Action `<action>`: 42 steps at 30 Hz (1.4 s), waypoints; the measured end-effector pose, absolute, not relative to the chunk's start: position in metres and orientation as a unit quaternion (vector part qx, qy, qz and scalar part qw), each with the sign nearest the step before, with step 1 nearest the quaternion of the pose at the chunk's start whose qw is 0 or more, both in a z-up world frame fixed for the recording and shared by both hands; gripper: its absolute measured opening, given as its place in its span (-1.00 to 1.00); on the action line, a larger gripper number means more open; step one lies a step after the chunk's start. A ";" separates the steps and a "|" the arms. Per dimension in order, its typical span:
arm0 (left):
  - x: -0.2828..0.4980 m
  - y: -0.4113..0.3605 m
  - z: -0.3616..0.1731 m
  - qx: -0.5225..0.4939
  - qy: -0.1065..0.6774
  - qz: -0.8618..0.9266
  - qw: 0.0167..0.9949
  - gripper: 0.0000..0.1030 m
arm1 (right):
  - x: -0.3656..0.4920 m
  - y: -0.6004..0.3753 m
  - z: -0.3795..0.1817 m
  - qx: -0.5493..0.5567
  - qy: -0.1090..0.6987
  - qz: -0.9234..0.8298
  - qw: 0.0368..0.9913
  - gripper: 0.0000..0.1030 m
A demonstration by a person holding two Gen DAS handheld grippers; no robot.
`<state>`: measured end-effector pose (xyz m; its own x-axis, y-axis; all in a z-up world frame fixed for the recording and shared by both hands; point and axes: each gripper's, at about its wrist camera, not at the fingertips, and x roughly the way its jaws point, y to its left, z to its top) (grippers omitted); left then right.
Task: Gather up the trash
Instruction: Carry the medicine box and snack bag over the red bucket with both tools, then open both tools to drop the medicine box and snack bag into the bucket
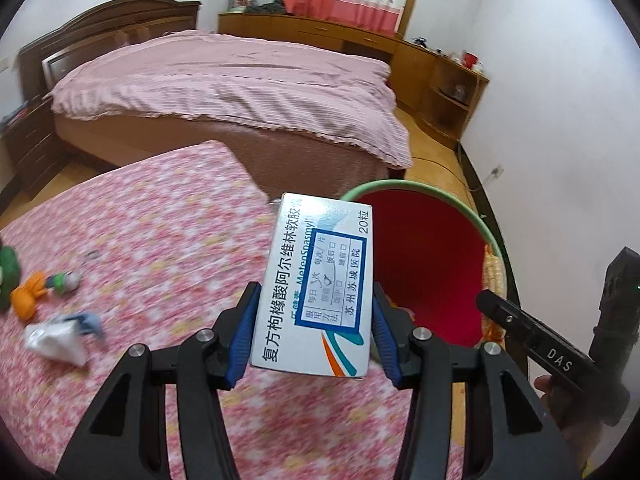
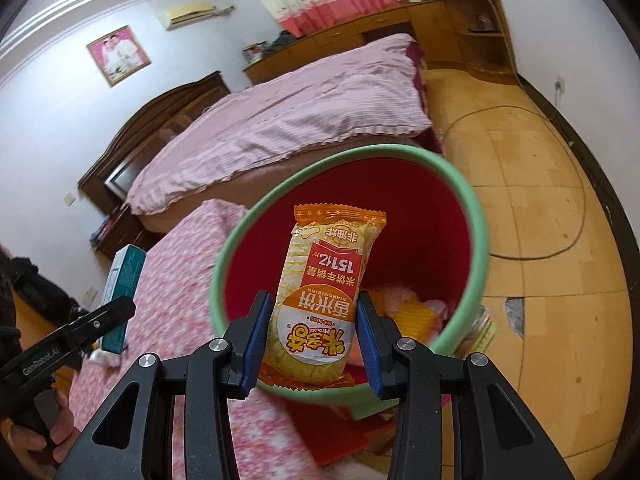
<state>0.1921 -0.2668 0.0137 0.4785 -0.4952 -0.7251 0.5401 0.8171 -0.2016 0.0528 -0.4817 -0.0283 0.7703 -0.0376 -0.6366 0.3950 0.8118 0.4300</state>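
Closest in, the left gripper pinches a white medicine box between its blue pads; the box stands up out of the grip, its lower edge cut off behind the black linkage, and its far end overlaps the near rim of the bin. The right gripper is clamped on an orange rice-cracker packet, held upright with its print upside down, right over the mouth of the red bin with the green rim. The packet's bottom seam is hidden behind the pads.

Only the right wrist view looks down into the bin: some yellow and pink wrappers lie at the bottom, half hidden by the packet and too blurred to name. It also catches the left gripper from the side at the picture's left edge, with the box's teal flank showing. The left wrist view shows the right tool only as a black bar at its right edge, fingertips out of frame.

On the pink floral tabletop, well apart from the bin, lie a crumpled white wrapper and small orange and green toys, motion-blurred and partly cut off at the left.

Beyond stands the bed with its pink striped cover, then a wooden cabinet along the wall.
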 end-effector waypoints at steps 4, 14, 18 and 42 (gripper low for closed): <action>0.194 -0.286 0.009 0.032 0.416 -0.313 0.853 0.02 | 0.051 -0.494 -0.031 0.292 0.316 -0.128 0.894 -0.14; 0.197 -0.316 -0.006 0.048 0.428 -0.327 0.841 0.02 | 0.052 -0.508 -0.036 0.307 0.314 -0.131 0.889 -0.09; 0.199 -0.323 -0.011 0.051 0.432 -0.333 0.837 0.02 | 0.048 -0.513 -0.036 0.315 0.306 -0.135 0.888 -0.09; 0.185 -0.300 -0.002 0.041 0.421 -0.317 0.849 0.17 | 0.036 -0.502 -0.028 0.313 0.300 -0.129 0.892 0.03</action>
<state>0.1845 -0.3004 -0.0015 0.4433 -0.5040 -0.7412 0.5732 0.7951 -0.1978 0.0360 -0.5021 -0.0284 0.7866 -0.0430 -0.6159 0.4185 0.7705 0.4807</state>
